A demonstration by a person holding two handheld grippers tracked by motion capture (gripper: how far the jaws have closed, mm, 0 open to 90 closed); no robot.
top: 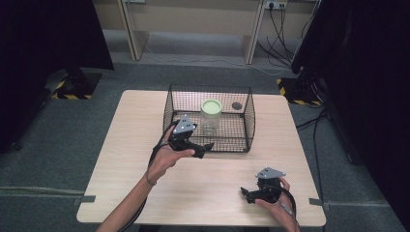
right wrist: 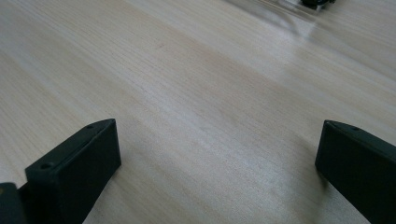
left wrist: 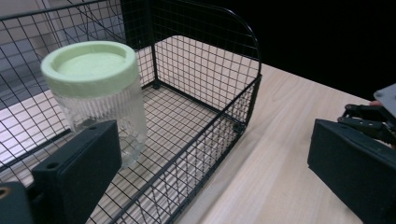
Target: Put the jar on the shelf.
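i have the left gripper [top: 209, 146] up at the front wall of the black wire mesh basket [top: 251, 121], which stands at the middle of the far edge of the pale wooden tabletop [top: 121, 145]. its jaws stand spread wide with nothing between them. in the left gripper view the near wall of the basket runs across between the two black jaws, and the clear ribbed plastic jar with the pale green lid [left wrist: 95, 93] stands upright just past my left jaw, inside the basket and near its middle. the jar is not touched by either jaw. in the high view i see the same jar on the basket floor, with a small dark round object [top: 237, 105] lying in the basket's far right corner, well apart from the jar.

the right gripper [top: 244, 193] sits low near the front right corner of the tabletop, well apart from the basket. in the right gripper view its jaws are spread wide over bare wood, holding nothing. the right hand [top: 279, 205] wraps its body from the near edge.
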